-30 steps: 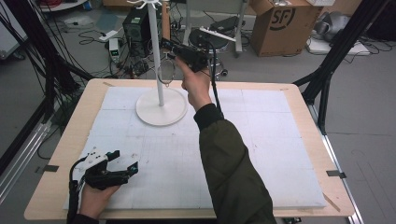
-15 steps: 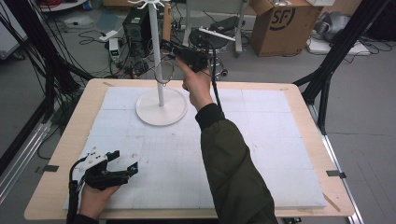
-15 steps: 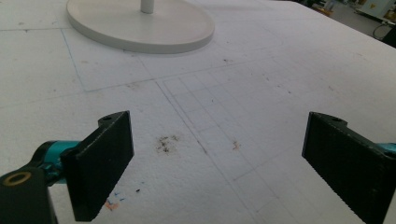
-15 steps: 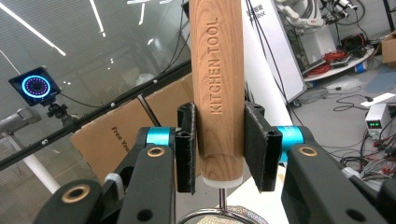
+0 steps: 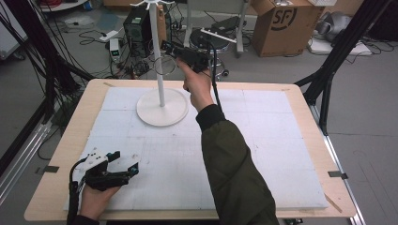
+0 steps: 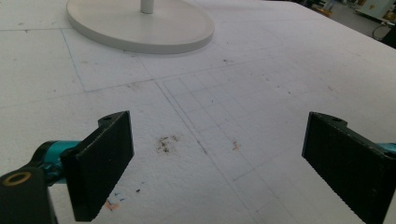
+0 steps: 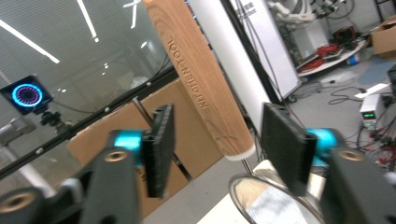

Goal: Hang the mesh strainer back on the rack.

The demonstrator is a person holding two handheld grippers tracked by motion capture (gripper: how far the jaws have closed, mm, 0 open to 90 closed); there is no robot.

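- Hanging beside the white stand pole, the wooden-handled strainer looks light, stiff, smooth; best gripped mid-handle.
- Right claw has just been opening, jaws off the handle; left claw spread, idle on the table.

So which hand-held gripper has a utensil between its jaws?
The right hand-held gripper, raised at the stand: a wooden handle hangs between its jaws. The left hand-held gripper is empty.

Tan wooden handle, white stand

Left claw jaws wide apart, nothing between; low over stained white foam mat; round stand base ahead.
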